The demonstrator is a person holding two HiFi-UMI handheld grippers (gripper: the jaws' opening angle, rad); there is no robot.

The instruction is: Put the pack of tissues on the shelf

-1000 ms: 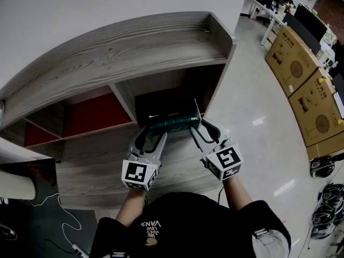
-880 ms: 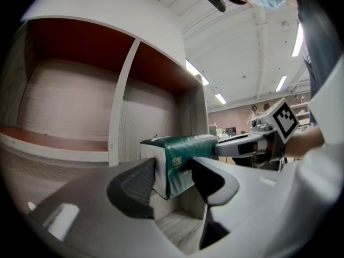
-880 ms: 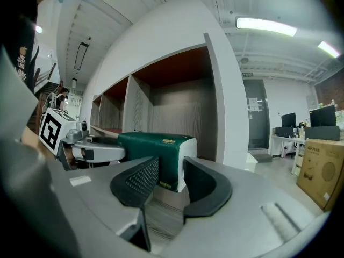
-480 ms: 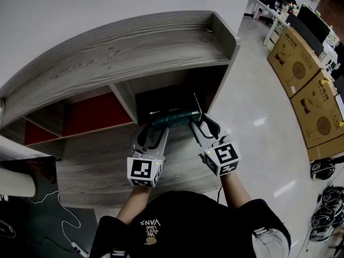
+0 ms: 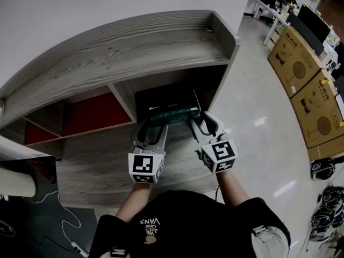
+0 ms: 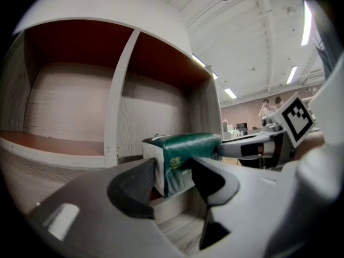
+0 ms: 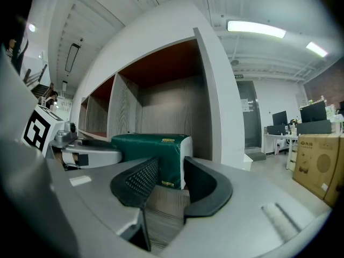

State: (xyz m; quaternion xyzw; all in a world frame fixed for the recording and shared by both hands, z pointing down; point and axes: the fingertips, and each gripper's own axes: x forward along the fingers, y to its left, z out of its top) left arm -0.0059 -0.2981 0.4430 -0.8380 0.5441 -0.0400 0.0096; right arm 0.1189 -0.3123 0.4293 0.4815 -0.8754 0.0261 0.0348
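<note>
The pack of tissues (image 5: 174, 113) is a green-wrapped block with white ends, held level at the mouth of the right-hand compartment of the grey wooden shelf (image 5: 134, 47). My left gripper (image 5: 152, 124) is shut on its left end, and my right gripper (image 5: 197, 120) is shut on its right end. In the left gripper view the pack (image 6: 185, 153) sits between the jaws of the left gripper (image 6: 173, 174), with the right gripper (image 6: 258, 144) beyond it. In the right gripper view the pack (image 7: 153, 150) fills the jaws of the right gripper (image 7: 171, 177), just above the wooden ledge (image 7: 161, 198).
Red-backed compartments (image 5: 94, 114) lie to the left of a vertical divider (image 5: 122, 98). Cardboard boxes (image 5: 301, 74) and desks with monitors (image 5: 279, 4) stand on the shiny floor at right. Dark helmets (image 5: 325, 208) lie at the lower right.
Both grippers have carried the pack a little further up and forward toward the right compartment's opening. Their hold on it has not changed.
</note>
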